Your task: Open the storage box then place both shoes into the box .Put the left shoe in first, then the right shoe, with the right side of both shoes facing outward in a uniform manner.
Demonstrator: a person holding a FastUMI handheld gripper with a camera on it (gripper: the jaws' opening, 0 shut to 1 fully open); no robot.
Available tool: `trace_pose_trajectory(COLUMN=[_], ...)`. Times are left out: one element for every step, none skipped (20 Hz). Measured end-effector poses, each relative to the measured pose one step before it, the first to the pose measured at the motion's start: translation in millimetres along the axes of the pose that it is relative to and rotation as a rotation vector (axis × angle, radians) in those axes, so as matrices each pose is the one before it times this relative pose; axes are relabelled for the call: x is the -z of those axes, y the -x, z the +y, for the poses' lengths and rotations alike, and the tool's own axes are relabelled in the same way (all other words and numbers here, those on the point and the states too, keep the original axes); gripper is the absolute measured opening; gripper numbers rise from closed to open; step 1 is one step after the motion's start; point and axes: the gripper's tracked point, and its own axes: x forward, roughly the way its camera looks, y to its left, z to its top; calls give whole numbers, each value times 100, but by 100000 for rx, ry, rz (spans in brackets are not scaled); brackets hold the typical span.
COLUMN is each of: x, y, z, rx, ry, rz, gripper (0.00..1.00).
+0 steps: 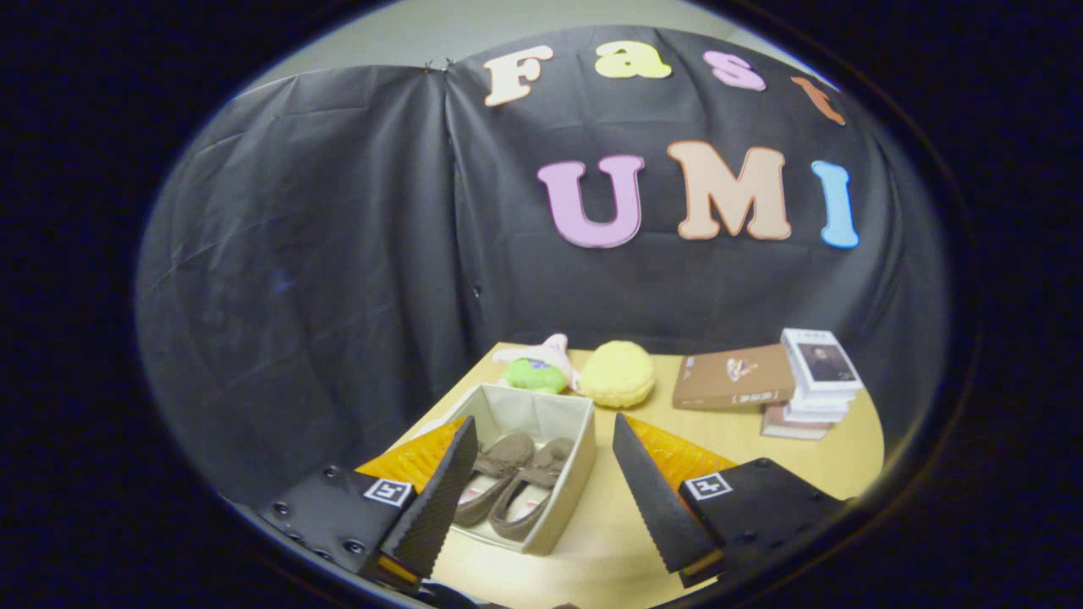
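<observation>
Looking at the lower left of the frame first, the storage box (541, 457) sits open on the table (744, 448), a pale fabric-looking cube with thin walls. Both shoes (508, 486) are already inside it, lying side by side with toes pointing away toward the back wall of the box. They're brownish slipper-style things with pale insoles, so my guess is light, soft and squashy, nothing fragile. If one needs nudging, I'd pinch it at the heel rim or the side wall of the upper, since the toe would probably just fold. The box looks floppy too, so pushing on its rim could tip or slide it.

The gripper (541, 474) hangs back from the box with its jaws wide apart and holding nothing; the left finger overlaps the near left corner of the box, the right one sits over bare table.

Moving right, toward the middle of the frame behind the box, there's a green and pink plush toy (536, 368) and a round yellow cushion (618, 374). Further right, a brown book (732, 378), then a stack of books (812, 385). Task looks basically done to me.
</observation>
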Motion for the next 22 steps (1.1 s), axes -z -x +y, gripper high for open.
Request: trace_pose_trajectory(x=[-538,-817,-768,-793,-509,-557,-261,-146,-432,-469,-370,-417,-100,-270,-216,-332,-446,-265,-72,-183,-277,-18], y=[1163,1150,1246,1134,1149,971,906,815,748,851,597,571,555,404,381,341,308,341,231,321,192,250], z=[-1015,-1207,-1010,-1040,-1491,-1460,-1533,-1466,-1195,-1296,-1182,-1189,-1140,-1163,-1077,-1024,-859,-716,-433,-541,-425,-497], rx=[1717,2226,1423,1329,1790,2371,3033,2395,2661,2247,2104,1931,1634,1758,2100,1832,2160,1065,788,587,791,864], ry=[1304,508,204,54,515,1094,692,444,-58,-631,-813,-985,-353,13,260,774,667,482,58,-236,24,156], rz=[-3697,-4265,-4031,-3860,-2980,-1754,-1725,-1088,-1944,-2358,-1785,-2173,-1047,-954,-907,-995,-1859,-896,-761,-777,-350,-355], gripper=[100,100,100,100,100,100,100,100,100,100,100,100,100,100,100,100,100,100,100,100,100,100])
